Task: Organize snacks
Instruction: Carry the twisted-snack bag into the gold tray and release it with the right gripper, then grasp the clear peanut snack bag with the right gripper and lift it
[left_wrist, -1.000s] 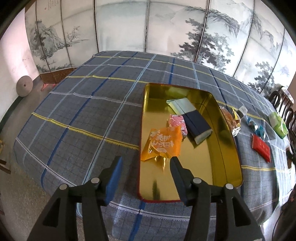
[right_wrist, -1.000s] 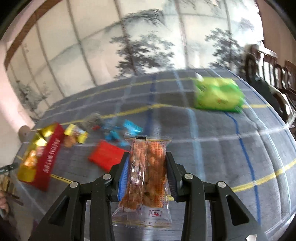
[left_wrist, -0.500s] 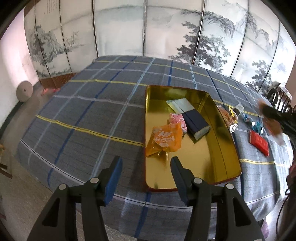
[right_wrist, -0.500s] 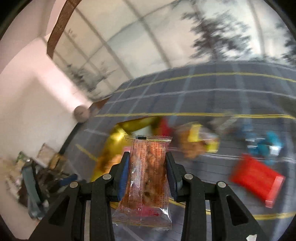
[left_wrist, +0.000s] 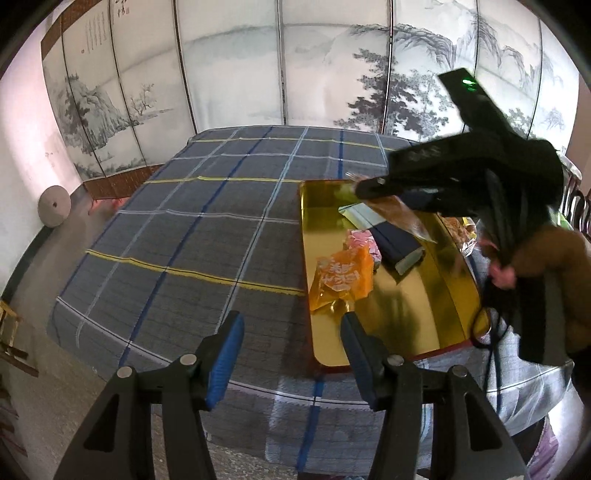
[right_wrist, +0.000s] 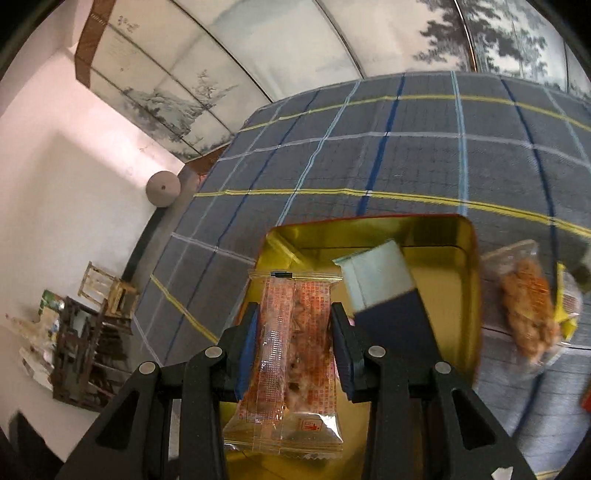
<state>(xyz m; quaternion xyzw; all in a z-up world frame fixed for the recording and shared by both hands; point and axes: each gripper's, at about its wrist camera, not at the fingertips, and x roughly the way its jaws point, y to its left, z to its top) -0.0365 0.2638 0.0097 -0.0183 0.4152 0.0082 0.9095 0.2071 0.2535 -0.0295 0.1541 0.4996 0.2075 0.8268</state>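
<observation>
A plaid tablecloth (left_wrist: 207, 236) covered the table before a painted screen (left_wrist: 229, 74). The left gripper (left_wrist: 291, 354) hung open and empty near the gold tray (left_wrist: 391, 332). The right gripper (right_wrist: 293, 347) was clamped on a clear snack packet (right_wrist: 295, 354) above that tray, beside a boxed item (right_wrist: 384, 295).

Right claw (right_wrist: 293, 347) gripping clear snack packet (right_wrist: 291, 354), above gold tray (right_wrist: 469, 295)

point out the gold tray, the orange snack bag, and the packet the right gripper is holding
gold tray (left_wrist: 424, 295): left wrist view, bare floor.
orange snack bag (left_wrist: 341, 278): left wrist view, printed middle.
clear packet (right_wrist: 293, 343): right wrist view, middle, between the right gripper's pads.
</observation>
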